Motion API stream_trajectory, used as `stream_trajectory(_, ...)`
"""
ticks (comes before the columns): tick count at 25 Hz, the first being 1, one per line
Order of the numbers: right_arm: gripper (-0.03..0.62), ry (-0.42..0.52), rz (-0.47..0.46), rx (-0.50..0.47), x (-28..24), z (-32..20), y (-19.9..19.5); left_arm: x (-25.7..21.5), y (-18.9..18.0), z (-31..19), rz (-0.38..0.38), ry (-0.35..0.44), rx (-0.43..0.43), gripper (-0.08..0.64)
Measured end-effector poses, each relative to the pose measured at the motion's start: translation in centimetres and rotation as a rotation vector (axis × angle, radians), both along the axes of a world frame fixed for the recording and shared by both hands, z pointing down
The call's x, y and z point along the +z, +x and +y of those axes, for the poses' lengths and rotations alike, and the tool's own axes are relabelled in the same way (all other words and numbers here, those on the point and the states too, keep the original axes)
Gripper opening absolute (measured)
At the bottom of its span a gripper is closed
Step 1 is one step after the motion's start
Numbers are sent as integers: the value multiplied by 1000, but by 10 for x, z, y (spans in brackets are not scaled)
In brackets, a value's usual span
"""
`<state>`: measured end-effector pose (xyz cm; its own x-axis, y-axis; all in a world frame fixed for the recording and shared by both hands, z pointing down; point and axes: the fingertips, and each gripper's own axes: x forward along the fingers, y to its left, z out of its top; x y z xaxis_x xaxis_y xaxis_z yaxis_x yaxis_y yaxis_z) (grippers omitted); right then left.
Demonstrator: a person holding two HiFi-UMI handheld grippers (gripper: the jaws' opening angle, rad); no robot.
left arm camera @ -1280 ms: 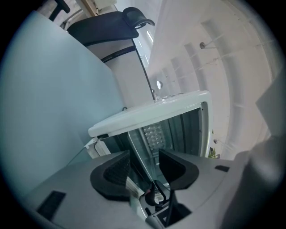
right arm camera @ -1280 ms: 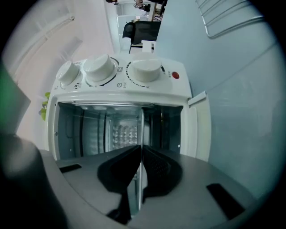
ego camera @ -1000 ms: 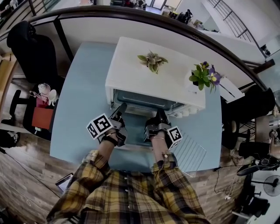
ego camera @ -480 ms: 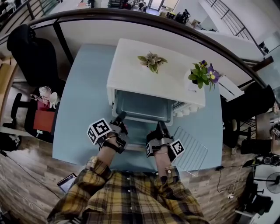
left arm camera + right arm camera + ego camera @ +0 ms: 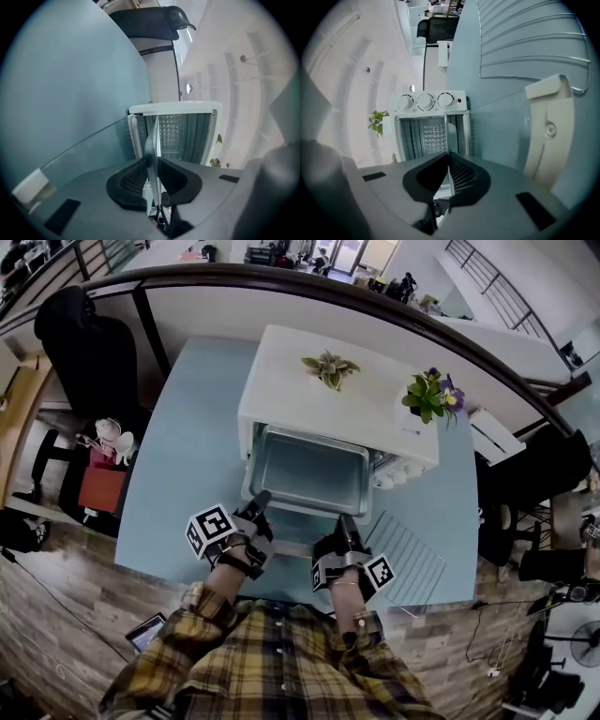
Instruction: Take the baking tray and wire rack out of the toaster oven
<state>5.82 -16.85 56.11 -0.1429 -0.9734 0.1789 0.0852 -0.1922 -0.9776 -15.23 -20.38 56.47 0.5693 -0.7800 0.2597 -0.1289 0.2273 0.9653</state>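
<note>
1. Nearest the viewer: two forearms in plaid sleeves (image 5: 281, 652) reach forward side by side. Each gripper points at the oven, a little below level, and is rolled so that one jaw lies above the tray's rim and the other beneath it.
2. Left gripper (image 5: 259, 499) (image 5: 152, 161): the jaws have just been closing and now pinch the near rim of the baking tray (image 5: 309, 470) (image 5: 152, 136) close to its left corner, the thin metal edge pressed between the pads.
3. Right gripper (image 5: 345, 520) (image 5: 447, 166): the jaws are nearly together, clamped on the same rim (image 5: 450, 131) towards its right corner.
4. Key relation: the tray lies straight ahead of both pairs of jaws. Its long axis runs left to right, parallel to the oven's mouth. Neither hand is nearer; they share the near long edge, so the likely pull is straight back, level and even on both sides.
5. Below the tray: the open glass door (image 5: 292, 524), folded down over the bench (image 5: 178, 456).
6. To the right, just beside the right gripper: the wire rack (image 5: 405, 554) (image 5: 529, 42), already lying flat on the bench.
7. Farthest: the white toaster oven (image 5: 281, 381) (image 5: 425, 101), potted plants (image 5: 328, 368) on top. The tray's far edge sits at its mouth; whether it has fully cleared cannot be told.
</note>
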Motion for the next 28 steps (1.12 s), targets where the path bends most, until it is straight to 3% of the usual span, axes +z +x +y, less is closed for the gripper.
stream_trajectory(7, 15, 19, 14, -45, -10, 38, -4, -8, -5, 41, 15, 14, -71, 71)
stream_trajectory(16, 14, 31, -18, -75, -22, 91, 3, -27, 2, 97, -15, 55, -91, 77)
stream_trajectory(22, 14, 35, -39, -15, -26, 129, 35, -38, 37, 120, -23, 79, -35, 78)
stream_trajectory(28, 14, 31, -44, 121, -23, 167, 95, -38, 104, 132, -22, 83, 100, 78)
